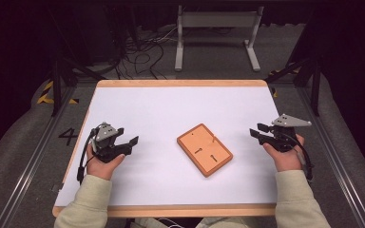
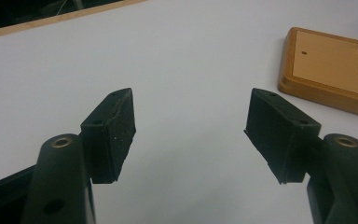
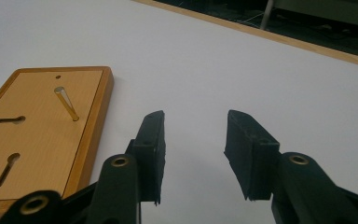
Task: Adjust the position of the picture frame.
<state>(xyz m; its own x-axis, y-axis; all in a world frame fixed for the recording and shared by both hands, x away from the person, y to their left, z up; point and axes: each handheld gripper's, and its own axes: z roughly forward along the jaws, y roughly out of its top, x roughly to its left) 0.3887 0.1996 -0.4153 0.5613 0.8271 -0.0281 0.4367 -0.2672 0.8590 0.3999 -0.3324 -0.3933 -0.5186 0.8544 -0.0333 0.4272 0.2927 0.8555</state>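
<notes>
Nearest the person's edge, two sleeved forearms come in over the white worktop (image 1: 138,190), each hand carrying a claw. The left claw (image 1: 126,142) sits low at the left with its jaws spread wide and nothing between them. The right claw (image 1: 259,130) hovers at the right, jaws parted rather less, also empty.

Between them, a little toward the right, lies a wooden board (image 1: 204,149), flat on the worktop and touched by neither claw. Its long axis runs on a diagonal, from the far left corner toward the near right one. Both claws point inward at it, and the right one looks the nearer, so I would guess that hand reaches it first.

The board is orange-brown with a darker, rounded rim. Its top has two keyhole-shaped slots (image 3: 9,119) and a small round hole near one end. A thin pin (image 3: 66,103) stands out of it, leaning somewhat, with a pale metallic tip.

Farther off, past the worktop's wooden edge, cables (image 1: 142,52) sprawl over the floor beside a grey metal stand (image 1: 216,21).
</notes>
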